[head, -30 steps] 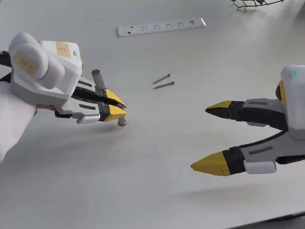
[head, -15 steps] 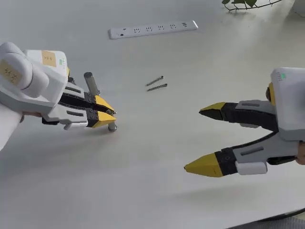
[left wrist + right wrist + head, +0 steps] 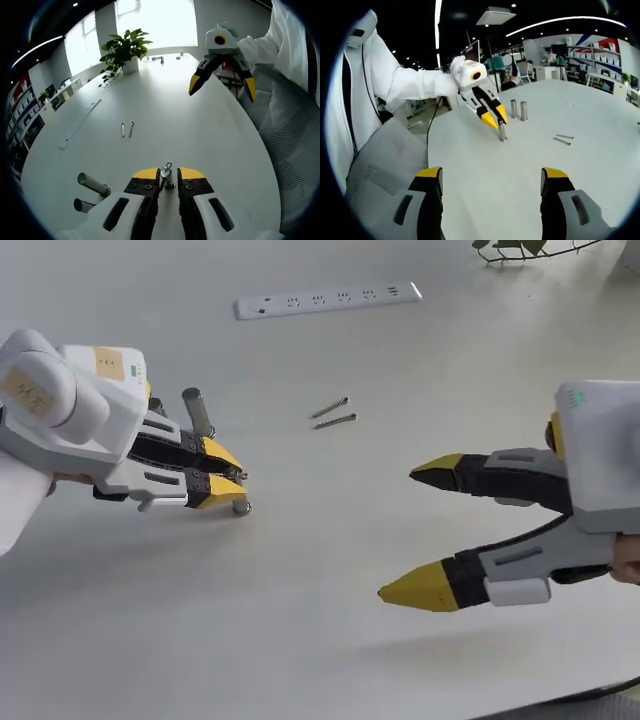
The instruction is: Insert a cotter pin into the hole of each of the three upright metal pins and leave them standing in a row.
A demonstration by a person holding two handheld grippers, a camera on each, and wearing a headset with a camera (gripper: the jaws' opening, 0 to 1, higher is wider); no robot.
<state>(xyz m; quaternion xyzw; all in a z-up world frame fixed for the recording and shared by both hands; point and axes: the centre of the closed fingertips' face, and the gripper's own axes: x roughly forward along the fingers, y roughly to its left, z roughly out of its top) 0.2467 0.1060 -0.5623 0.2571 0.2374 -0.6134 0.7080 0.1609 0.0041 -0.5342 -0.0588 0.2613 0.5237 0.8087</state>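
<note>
While the white table point(image 3: 330, 640) is carrying everything, the right gripper point(image 3: 400, 534) is hanging wide and empty, well apart from the work. The left gripper point(image 3: 228, 488) is pinching narrowly on the near metal pin point(image 3: 502, 131), which is apparently standing on the table. The first insertion is looking done or nearly so. The next move is calling for the right gripper to fetch one of the two loose cotter pins point(image 3: 337, 421). The left gripper view is showing a looped cotter-pin head point(image 3: 168, 164) at that pin's top. The right gripper view is showing the two other metal pins point(image 3: 513, 108) standing side by side behind.
</note>
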